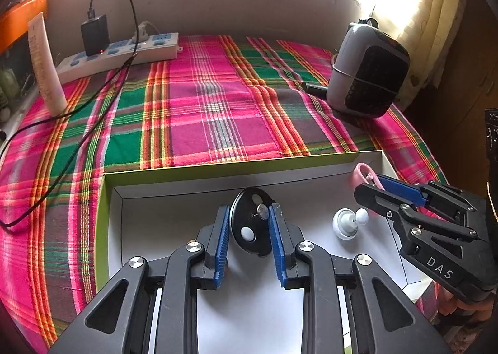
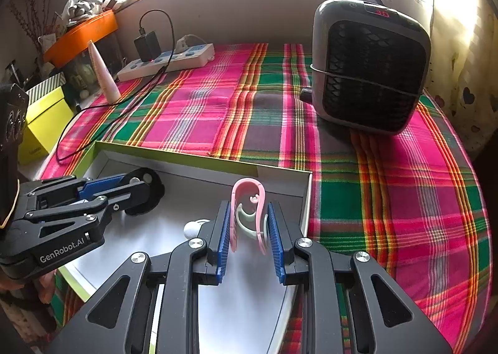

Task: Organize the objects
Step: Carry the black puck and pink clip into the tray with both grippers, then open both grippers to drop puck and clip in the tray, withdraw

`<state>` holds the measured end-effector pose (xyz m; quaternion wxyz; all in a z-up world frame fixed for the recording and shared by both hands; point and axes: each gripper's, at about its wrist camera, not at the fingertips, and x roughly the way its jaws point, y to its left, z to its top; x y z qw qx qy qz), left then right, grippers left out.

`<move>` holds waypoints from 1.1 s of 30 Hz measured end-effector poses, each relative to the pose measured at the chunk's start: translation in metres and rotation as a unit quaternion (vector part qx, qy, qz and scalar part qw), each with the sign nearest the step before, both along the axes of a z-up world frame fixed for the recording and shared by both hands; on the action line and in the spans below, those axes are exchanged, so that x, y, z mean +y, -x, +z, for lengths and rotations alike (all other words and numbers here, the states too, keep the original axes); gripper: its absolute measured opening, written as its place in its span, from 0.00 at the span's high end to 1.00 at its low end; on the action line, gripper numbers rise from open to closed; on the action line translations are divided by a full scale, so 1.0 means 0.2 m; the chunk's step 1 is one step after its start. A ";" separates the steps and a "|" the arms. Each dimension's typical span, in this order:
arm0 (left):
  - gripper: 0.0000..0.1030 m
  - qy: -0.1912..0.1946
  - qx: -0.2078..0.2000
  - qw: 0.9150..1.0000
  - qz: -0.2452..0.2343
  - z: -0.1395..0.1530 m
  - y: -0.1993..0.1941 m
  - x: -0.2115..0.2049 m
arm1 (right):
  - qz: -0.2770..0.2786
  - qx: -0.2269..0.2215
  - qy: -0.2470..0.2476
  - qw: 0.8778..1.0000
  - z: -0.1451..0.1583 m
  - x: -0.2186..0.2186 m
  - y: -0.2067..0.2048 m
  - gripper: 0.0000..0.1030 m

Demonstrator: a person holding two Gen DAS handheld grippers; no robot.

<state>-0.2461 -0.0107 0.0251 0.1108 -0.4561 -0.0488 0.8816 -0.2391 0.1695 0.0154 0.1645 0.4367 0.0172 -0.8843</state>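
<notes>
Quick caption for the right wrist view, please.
Right gripper clamps a pink clip over the white box; left gripper holds a black disc.

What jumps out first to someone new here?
The loud pink-green plaid cloth covering the table, with a grey heater at its far right. Up front, over a white tray, the left tongs are shut on a black disc and the right tongs on a pink clip.

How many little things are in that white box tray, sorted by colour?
Black: 1, the black disc, between the left jaws.
White: 1, the white knob, lying loose on the tray floor.
Pink: 1, the pink clip, between the right jaws, with a pale curved piece inside it.
Total: 3
</notes>
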 end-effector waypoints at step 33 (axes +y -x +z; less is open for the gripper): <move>0.58 0.007 0.009 1.000 0.008 0.05 -0.10 -0.01 | -0.007 0.010 -0.005 1.000 0.02 -0.01 -0.07 0.72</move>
